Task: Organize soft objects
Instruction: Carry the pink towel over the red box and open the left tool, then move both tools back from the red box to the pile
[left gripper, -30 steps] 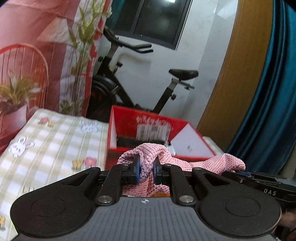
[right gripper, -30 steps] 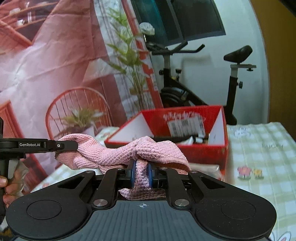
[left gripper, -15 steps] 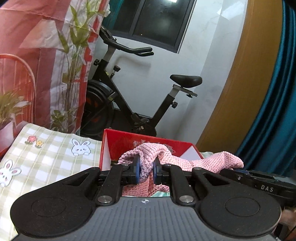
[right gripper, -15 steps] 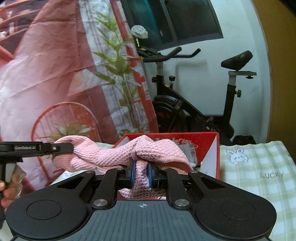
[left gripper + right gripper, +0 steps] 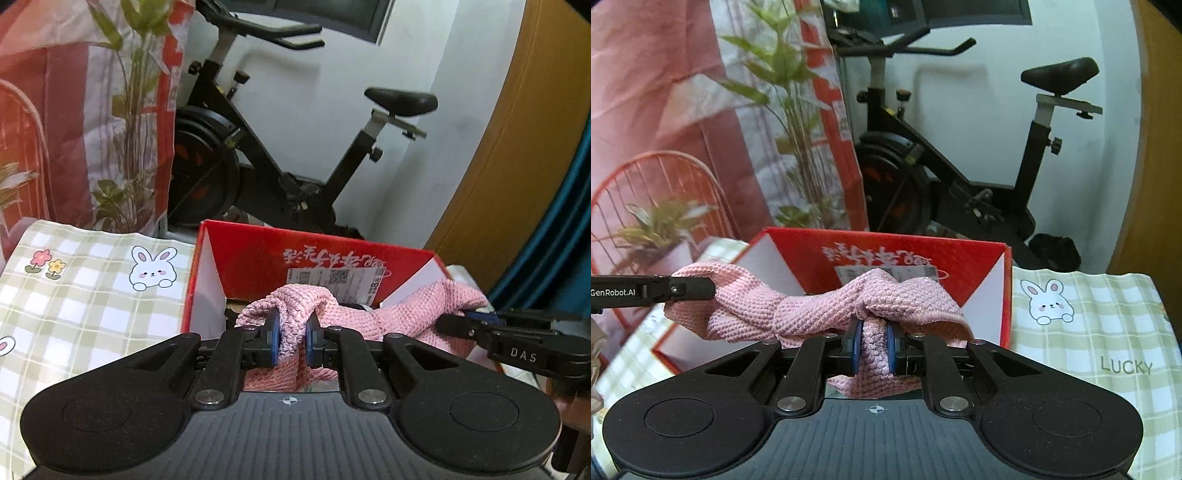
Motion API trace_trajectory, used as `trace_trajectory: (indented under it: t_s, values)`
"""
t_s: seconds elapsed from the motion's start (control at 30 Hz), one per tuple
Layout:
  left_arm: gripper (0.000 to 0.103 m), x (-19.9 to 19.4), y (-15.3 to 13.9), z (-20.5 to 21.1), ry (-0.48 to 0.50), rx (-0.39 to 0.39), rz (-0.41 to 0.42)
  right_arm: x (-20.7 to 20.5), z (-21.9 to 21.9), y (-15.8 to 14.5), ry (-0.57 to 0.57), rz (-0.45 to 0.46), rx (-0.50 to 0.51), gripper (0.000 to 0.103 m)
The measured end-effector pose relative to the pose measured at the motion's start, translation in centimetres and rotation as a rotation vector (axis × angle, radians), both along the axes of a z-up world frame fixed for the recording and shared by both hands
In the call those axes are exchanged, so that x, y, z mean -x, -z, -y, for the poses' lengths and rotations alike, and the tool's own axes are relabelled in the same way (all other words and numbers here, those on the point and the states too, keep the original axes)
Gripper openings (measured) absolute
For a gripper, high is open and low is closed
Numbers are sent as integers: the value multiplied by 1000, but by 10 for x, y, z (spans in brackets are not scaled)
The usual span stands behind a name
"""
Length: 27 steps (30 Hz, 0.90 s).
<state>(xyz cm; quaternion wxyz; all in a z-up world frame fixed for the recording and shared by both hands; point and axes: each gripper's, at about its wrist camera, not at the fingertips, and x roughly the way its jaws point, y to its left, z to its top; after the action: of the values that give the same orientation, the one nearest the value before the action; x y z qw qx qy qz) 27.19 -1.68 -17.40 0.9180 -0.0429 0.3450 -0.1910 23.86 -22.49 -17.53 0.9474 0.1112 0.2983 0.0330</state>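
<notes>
A pink knitted cloth (image 5: 402,317) hangs stretched between both grippers, just above the near side of an open red cardboard box (image 5: 255,258). My left gripper (image 5: 291,332) is shut on one bunched end of it. In the left wrist view the right gripper (image 5: 469,325) enters from the right, clamped on the other end. My right gripper (image 5: 873,341) is shut on the pink cloth (image 5: 812,306), and the left gripper (image 5: 701,290) pinches its far end at the left. The red box (image 5: 975,266) stands right behind the cloth; its inside is mostly hidden.
The box rests on a green checked tablecloth (image 5: 74,302) with rabbit prints, also to the right of the box (image 5: 1100,332). An exercise bike (image 5: 258,147) stands behind the table against a white wall. A printed red backdrop (image 5: 665,129) hangs at the left. Fingers of a hand (image 5: 596,354) show at the left edge.
Both grippers carried the stretched cloth toward the box. The box now fills the middle of both views and sits closer, with the cloth over its near side.
</notes>
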Motion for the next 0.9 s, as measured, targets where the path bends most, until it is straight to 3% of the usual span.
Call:
trace_trajectory:
  t_s: [0.33, 0.4, 0.5, 0.57, 0.7, 0.77, 0.83, 0.9]
  values:
    - [15, -21, 15, 11, 19, -57, -46, -28, 6, 12, -1, -63, 33, 13]
    - [17, -24, 16, 12, 31, -60, -50, -29, 7, 14, 1, -71, 34, 17]
    - [27, -24, 15, 12, 49, -58, -43, -29, 8, 15, 0, -74, 38, 26]
    - [44, -22, 12, 13, 61, -60, -33, -27, 8, 13, 1, -66, 40, 29]
    - [65, -14, 4, 15, 76, -73, -2, -19, 7, 5, 2, -40, 60, 49]
    - [82, -9, -2, 16, 82, -80, 13, -14, 8, 0, 9, -21, 61, 59]
    - [92, -2, -9, 16, 88, -87, 37, -8, 7, -6, 26, -6, 67, 69]
    - [95, 6, -16, 15, 96, -96, 59, -2, 6, -12, 35, 2, 77, 82]
